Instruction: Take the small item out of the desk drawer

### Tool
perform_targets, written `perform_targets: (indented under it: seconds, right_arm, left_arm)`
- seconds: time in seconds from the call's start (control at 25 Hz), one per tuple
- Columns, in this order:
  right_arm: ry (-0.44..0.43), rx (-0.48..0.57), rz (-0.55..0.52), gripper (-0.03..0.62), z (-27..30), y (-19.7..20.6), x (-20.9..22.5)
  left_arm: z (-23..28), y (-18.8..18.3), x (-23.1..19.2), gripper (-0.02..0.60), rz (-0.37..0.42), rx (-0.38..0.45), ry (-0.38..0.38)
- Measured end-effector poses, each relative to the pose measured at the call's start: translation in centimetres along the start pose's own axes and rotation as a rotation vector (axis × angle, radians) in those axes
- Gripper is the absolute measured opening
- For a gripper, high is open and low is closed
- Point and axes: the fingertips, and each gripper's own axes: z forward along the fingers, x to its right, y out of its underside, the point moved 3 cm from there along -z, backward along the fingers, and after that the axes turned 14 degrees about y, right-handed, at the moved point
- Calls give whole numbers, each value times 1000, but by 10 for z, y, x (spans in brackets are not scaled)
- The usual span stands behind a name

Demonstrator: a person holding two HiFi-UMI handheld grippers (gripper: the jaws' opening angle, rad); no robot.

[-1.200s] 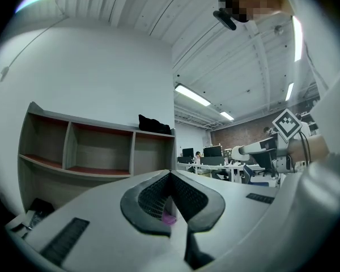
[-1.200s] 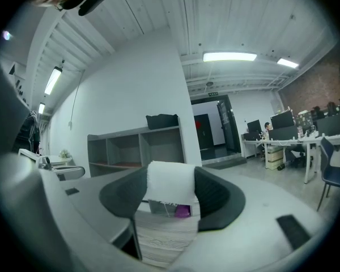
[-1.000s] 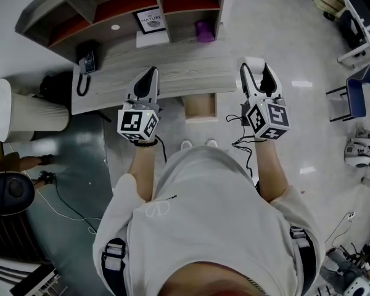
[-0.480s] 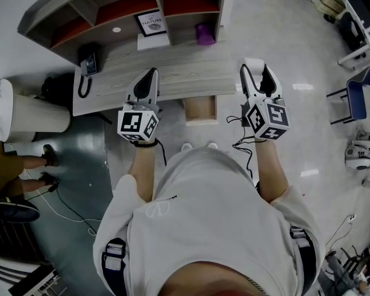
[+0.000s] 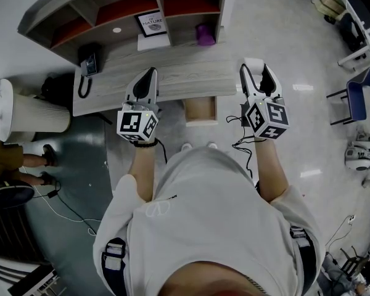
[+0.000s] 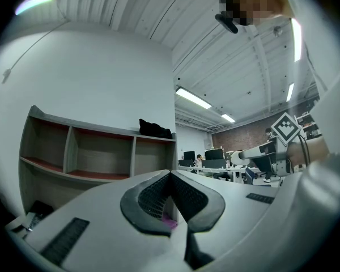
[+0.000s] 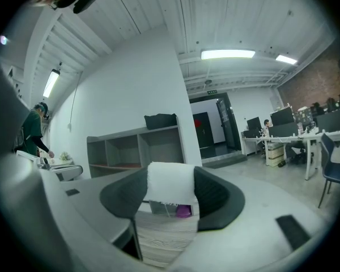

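In the head view, the pale wooden desk (image 5: 172, 73) lies below me, and its drawer (image 5: 200, 110) stands pulled out under the front edge. My right gripper (image 5: 256, 68) hovers past the desk's right end, its jaws shut on a small white item (image 5: 254, 61). In the right gripper view that white soft block (image 7: 170, 189) fills the gap between the pads. My left gripper (image 5: 148, 74) is over the desk's front edge, left of the drawer, shut and empty; its pads meet (image 6: 170, 174). The drawer's inside looks bare.
A hutch with shelves (image 5: 111, 8) stands at the back of the desk, with a purple object (image 5: 204, 32), a framed sign (image 5: 152, 22) and a black phone (image 5: 86, 61). A round white table (image 5: 24, 113) and a person (image 5: 9, 159) are on the left, a blue chair (image 5: 357, 94) on the right.
Both grippers have stayed where they were. The person at the left edge has shifted a little.
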Motion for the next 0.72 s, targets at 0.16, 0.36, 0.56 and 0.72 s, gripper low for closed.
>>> perform_targets:
  seconds: [0.16,0.36,0.56,0.72]
  right_arm:
    - [-2,-5,1,255,1,0,-1]
    - [0,-11,3,255,4,1,-1]
    - [1,-17,2,255,5,3,-2]
    - [4,-22,3,255,6,7,-2]
  left_arm:
    - [0,-1,-2,-2,-1,0,-3]
    - [1,0,-6,-2,-1,-1,-9]
    - [0,1,-6,-2,-5,3,-11]
    - [-1,5,-6,-2,-10,-2,-13]
